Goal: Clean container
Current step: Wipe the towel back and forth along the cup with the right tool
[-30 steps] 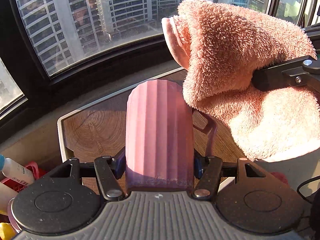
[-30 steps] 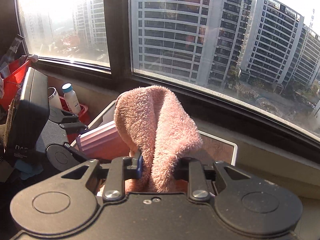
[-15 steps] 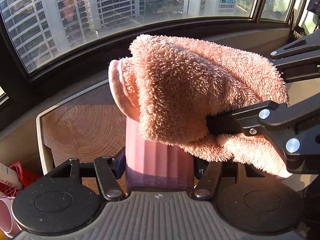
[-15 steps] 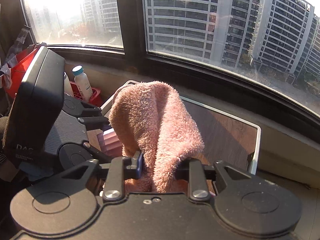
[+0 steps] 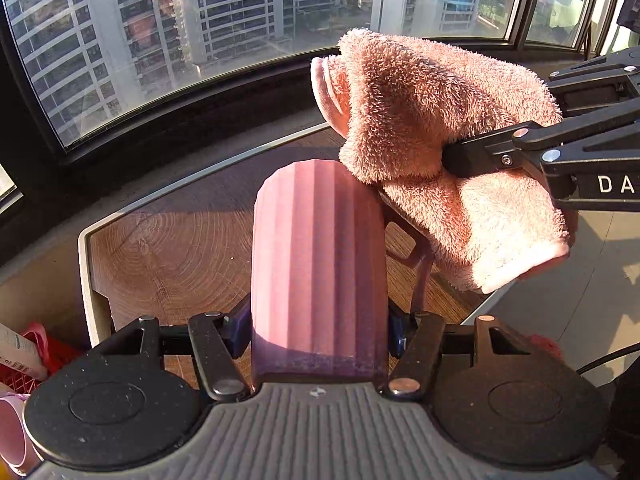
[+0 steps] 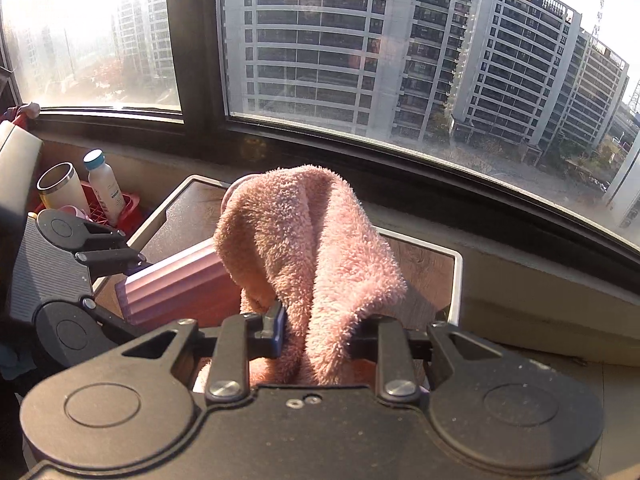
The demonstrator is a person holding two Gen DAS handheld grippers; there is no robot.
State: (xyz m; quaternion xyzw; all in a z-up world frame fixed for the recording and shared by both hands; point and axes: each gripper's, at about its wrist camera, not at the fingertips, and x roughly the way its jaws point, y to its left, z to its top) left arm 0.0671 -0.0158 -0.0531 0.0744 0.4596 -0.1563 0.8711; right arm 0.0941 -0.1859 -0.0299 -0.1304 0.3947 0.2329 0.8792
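A ribbed pink container lies held between the fingers of my left gripper, which is shut on it above a wooden tray table. The same container shows at the left of the right wrist view, its mouth end hidden behind the cloth. My right gripper is shut on a fluffy pink towel. In the left wrist view that towel touches the container's upper right end, with the right gripper's fingers coming in from the right.
A red basket at the left holds a white bottle, beside a steel tumbler. The tray's white rim and a window sill lie ahead. A pink cup sits at the lower left.
The towel, which covered the container's top half a second ago, has slid off to the right and up, uncovering the container's ribbed side. The left gripper keeps its hold.
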